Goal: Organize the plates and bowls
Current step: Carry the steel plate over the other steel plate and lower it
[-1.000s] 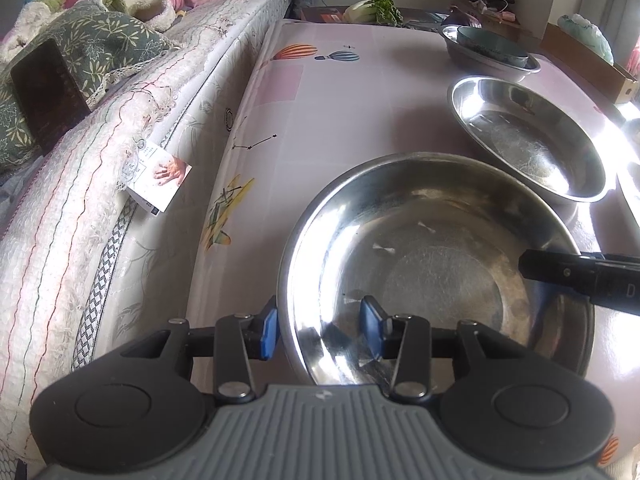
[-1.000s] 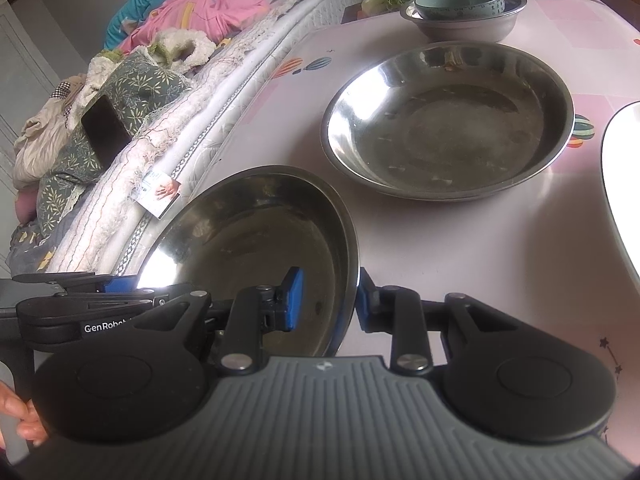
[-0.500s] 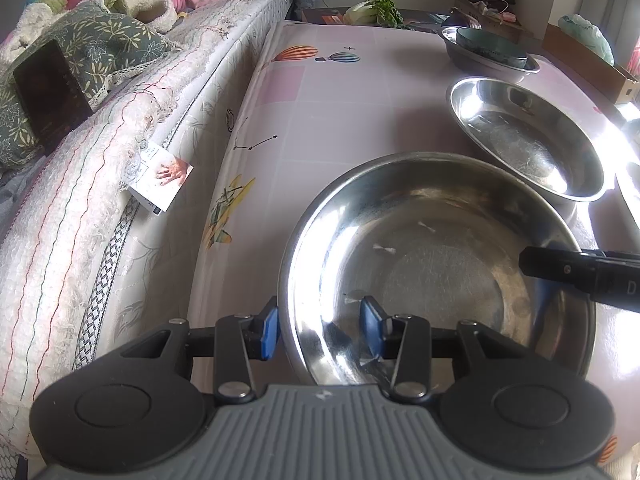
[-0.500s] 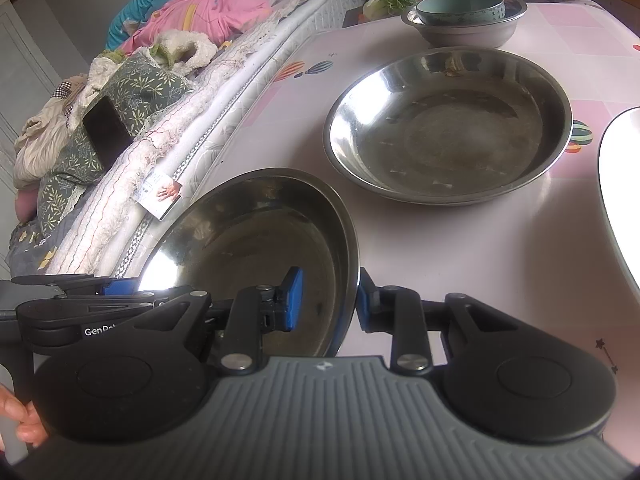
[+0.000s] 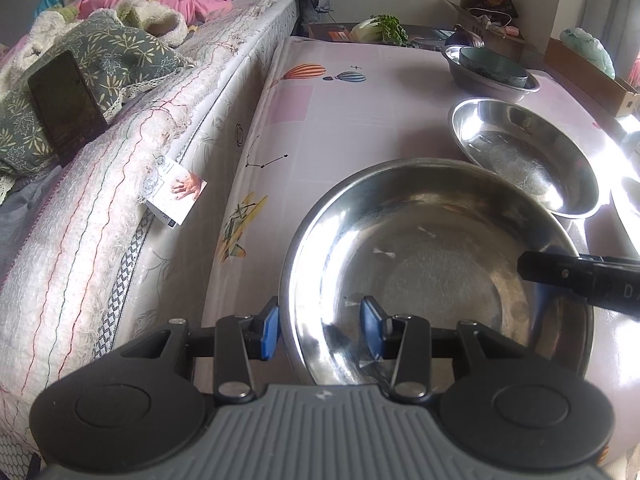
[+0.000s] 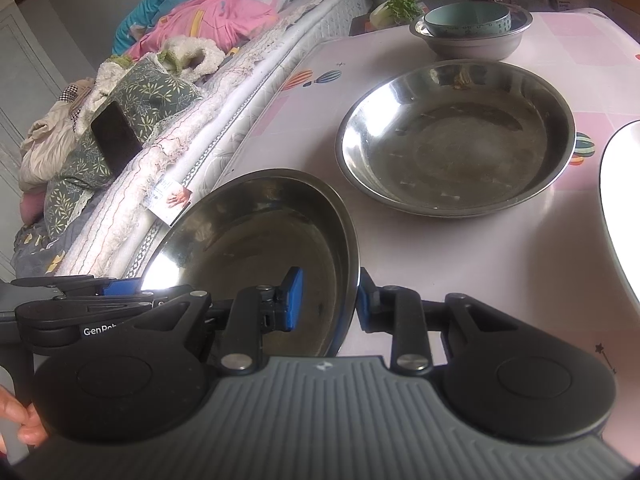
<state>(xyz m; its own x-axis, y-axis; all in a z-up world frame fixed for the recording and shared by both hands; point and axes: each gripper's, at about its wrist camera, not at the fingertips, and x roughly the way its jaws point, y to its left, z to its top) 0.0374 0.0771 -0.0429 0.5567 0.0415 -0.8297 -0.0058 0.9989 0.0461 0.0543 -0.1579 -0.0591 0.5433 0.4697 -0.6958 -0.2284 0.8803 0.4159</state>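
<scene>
Our left claw (image 5: 318,330) and right claw (image 6: 326,304) each pinch opposite rims of the near steel basin (image 5: 436,276). Since a second ago it has hardly shifted, so the lift has barely begun. Being round, it has no long axis; it tilts, mouth upward, over the counter (image 6: 480,256) near the second steel basin (image 6: 456,138).

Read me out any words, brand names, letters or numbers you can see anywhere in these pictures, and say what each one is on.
"GenRob", cut off: white print on the left tool, seen in the right wrist view.
"D": white letter on the right tool's finger, rest out of frame.
Paper tag on the mattress edge: print too small to read.
Teal bowl: rim markings too blurred to read.
</scene>
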